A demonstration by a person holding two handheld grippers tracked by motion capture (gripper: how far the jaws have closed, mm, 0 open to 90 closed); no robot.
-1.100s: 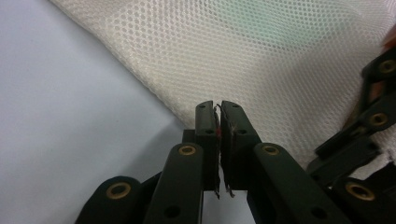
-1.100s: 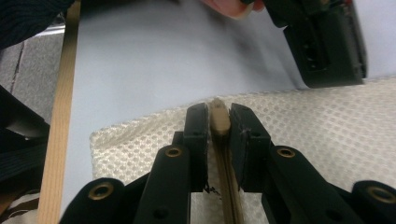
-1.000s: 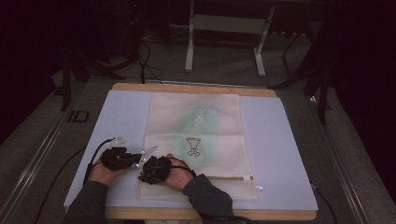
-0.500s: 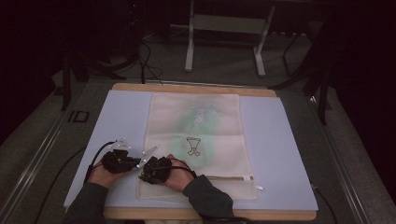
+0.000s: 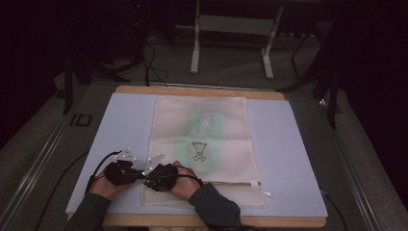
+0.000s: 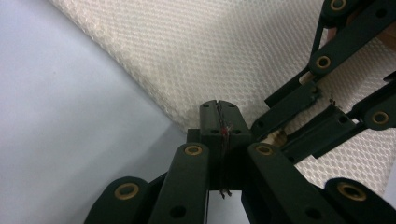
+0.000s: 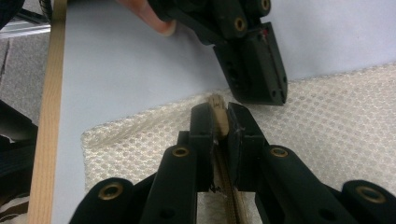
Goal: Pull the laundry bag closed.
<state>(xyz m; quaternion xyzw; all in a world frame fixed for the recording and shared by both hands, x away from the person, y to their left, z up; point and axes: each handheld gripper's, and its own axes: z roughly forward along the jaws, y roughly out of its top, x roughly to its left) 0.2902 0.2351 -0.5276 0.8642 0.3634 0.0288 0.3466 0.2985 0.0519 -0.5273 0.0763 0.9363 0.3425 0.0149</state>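
Note:
A cream mesh bag (image 5: 202,139) lies flat on a pale blue mat (image 5: 120,120), with a green patch and a small dark emblem on it. Its zipper (image 5: 231,184) runs along the near edge. Both grippers meet at the bag's near left corner. My right gripper (image 7: 218,112) is shut on the beige end of the zipper strip (image 7: 217,103). My left gripper (image 6: 218,109) is shut, its tips resting on the bag's edge (image 6: 154,100); no fabric shows between its jaws. In the high view the left gripper (image 5: 137,174) and right gripper (image 5: 148,178) almost touch.
The mat covers a wooden table (image 5: 202,91) whose near rim (image 7: 44,140) lies close to my hands. A white zipper pull (image 5: 267,194) sits at the bag's near right corner. Metal stand legs (image 5: 195,43) rise behind the table in the dark.
My left hand and gripper have drawn slightly toward the near edge, closing in beside the right gripper. The right gripper and bag have hardly moved.

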